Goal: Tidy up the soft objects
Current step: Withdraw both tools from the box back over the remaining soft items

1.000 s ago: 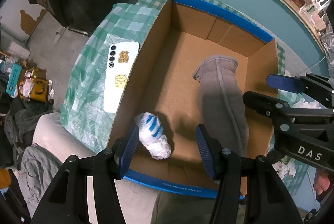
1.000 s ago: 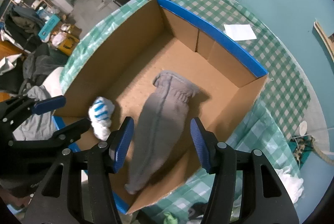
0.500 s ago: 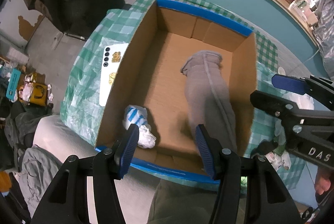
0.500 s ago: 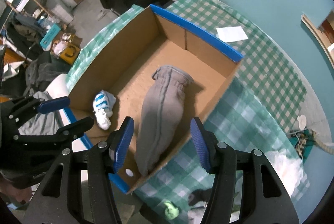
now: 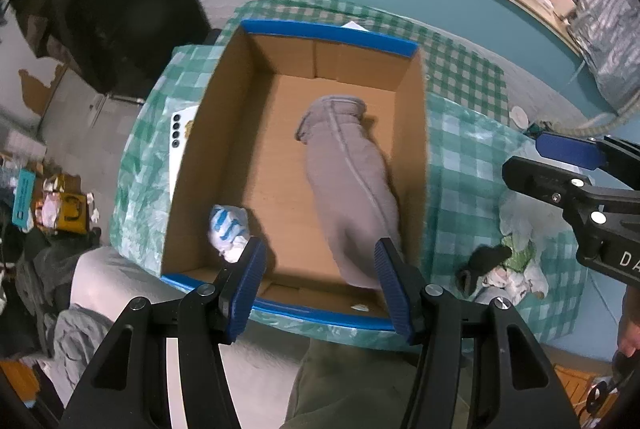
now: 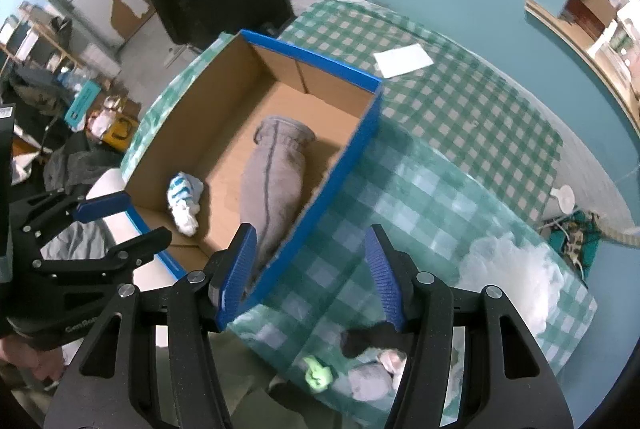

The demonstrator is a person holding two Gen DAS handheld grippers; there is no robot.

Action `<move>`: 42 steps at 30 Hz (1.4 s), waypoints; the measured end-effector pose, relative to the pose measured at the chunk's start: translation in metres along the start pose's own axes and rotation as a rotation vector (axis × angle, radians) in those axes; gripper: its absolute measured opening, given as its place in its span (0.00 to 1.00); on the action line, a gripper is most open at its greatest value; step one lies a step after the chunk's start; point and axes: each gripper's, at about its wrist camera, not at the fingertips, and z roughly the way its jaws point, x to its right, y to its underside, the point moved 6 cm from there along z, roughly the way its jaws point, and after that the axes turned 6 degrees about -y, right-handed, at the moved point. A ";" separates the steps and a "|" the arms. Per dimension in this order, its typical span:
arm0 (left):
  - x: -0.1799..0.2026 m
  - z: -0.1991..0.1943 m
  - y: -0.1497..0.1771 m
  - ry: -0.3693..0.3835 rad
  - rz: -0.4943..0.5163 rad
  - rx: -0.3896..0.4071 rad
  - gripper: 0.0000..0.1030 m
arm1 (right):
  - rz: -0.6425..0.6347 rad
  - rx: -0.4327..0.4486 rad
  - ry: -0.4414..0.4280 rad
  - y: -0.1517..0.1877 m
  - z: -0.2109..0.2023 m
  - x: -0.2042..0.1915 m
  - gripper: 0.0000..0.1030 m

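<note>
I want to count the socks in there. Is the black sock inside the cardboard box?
No, the black sock lies on the checked cloth outside the cardboard box.

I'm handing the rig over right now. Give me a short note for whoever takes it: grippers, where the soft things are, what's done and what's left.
Left hand-held gripper: open, empty, above the near end of the cardboard box.
Right hand-held gripper: open, empty, over the checked tablecloth just right of the box.
In the box: grey rolled garment along the right side, white-and-blue bundle in the near-left corner.
Done: those two are stowed.
Left: the loose pile on the cloth's near-right corner, black, green and pale pieces, probably next for the right gripper.
</note>
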 end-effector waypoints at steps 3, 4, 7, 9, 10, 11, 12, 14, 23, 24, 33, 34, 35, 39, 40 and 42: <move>0.011 -0.004 0.002 0.008 0.026 0.007 0.56 | 0.027 0.012 0.004 0.009 -0.009 0.009 0.56; 0.015 -0.006 0.002 0.011 0.037 0.010 0.56 | 0.037 0.016 0.006 0.011 -0.011 0.012 0.56; 0.027 -0.009 0.003 0.014 0.066 0.016 0.56 | 0.068 0.030 0.013 0.022 -0.021 0.022 0.56; 0.034 -0.012 0.004 0.019 0.084 0.023 0.56 | 0.096 0.040 0.014 0.029 -0.028 0.030 0.56; 0.037 -0.013 0.004 0.019 0.090 0.025 0.56 | 0.107 0.044 0.014 0.033 -0.031 0.034 0.56; 0.040 -0.015 0.004 0.020 0.098 0.029 0.56 | 0.119 0.049 0.015 0.036 -0.034 0.038 0.56; 0.043 -0.016 0.005 0.021 0.104 0.031 0.56 | 0.129 0.055 0.017 0.038 -0.037 0.041 0.56; 0.050 -0.018 0.006 0.025 0.116 0.034 0.56 | 0.148 0.063 0.020 0.045 -0.044 0.047 0.56; 0.074 -0.023 0.013 0.033 0.173 0.044 0.63 | 0.253 0.090 0.039 0.073 -0.068 0.084 0.57; 0.077 -0.022 0.015 0.037 0.179 0.040 0.63 | 0.270 0.093 0.044 0.078 -0.071 0.089 0.58; 0.100 -0.018 0.034 0.047 0.233 0.017 0.66 | 0.356 0.098 0.077 0.115 -0.088 0.124 0.62; 0.103 -0.018 0.036 0.046 0.240 0.013 0.66 | 0.365 0.097 0.081 0.118 -0.089 0.128 0.62; 0.106 -0.017 0.038 0.048 0.245 0.011 0.66 | 0.375 0.095 0.084 0.123 -0.090 0.132 0.62; 0.115 -0.015 0.043 0.052 0.255 0.001 0.66 | 0.401 0.088 0.095 0.137 -0.093 0.144 0.63; 0.118 -0.015 0.044 0.053 0.257 -0.001 0.66 | 0.407 0.087 0.096 0.141 -0.094 0.147 0.63; 0.123 -0.013 0.048 0.053 0.261 -0.007 0.67 | 0.418 0.083 0.101 0.148 -0.095 0.154 0.63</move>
